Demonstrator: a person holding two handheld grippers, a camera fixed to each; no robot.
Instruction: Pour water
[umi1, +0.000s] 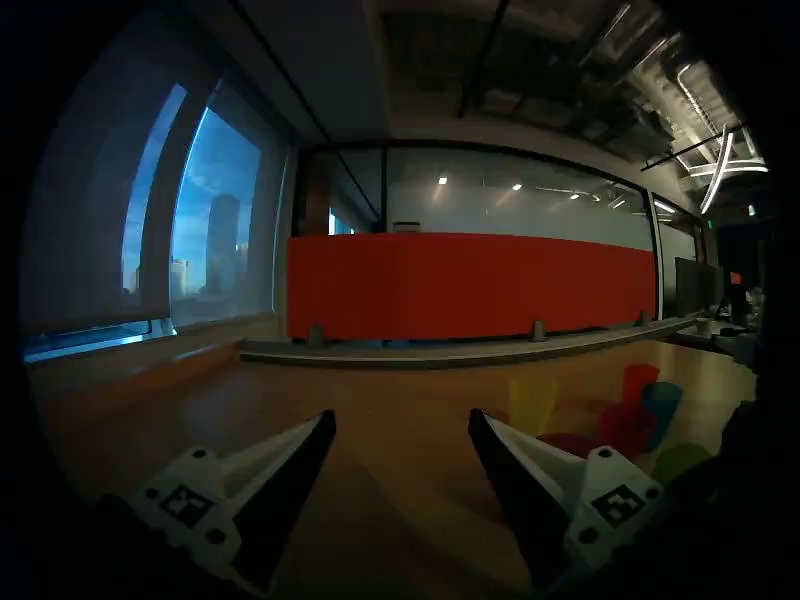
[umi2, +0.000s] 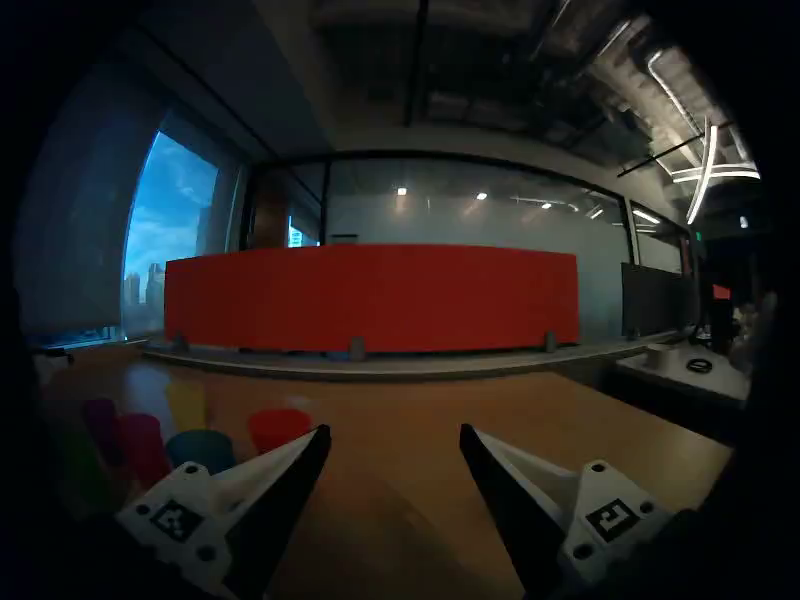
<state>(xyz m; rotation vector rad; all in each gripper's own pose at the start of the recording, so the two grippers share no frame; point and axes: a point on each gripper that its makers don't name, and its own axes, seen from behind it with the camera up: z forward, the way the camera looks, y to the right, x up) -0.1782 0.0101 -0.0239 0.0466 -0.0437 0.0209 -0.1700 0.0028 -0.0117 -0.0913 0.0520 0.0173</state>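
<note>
In the left gripper view my left gripper (umi1: 401, 422) is open over the wooden table (umi1: 400, 480), nothing between its fingers. To its right stand several coloured plastic cups: a yellow cup (umi1: 531, 403), a red cup (umi1: 637, 384), a teal cup (umi1: 661, 400) and a green one (umi1: 680, 460). In the right gripper view my right gripper (umi2: 394, 436) is open too, and empty. The cups sit to its left: a yellow cup (umi2: 186, 404), a red cup (umi2: 278, 427), a teal cup (umi2: 200, 448) and a magenta cup (umi2: 143, 445). No water is visible in them.
A red partition (umi1: 470, 285) runs along the table's far edge, with a glass wall behind it. Windows (umi1: 210, 235) lie to the left. A side desk with a monitor (umi2: 655, 300) and small items stands at the right.
</note>
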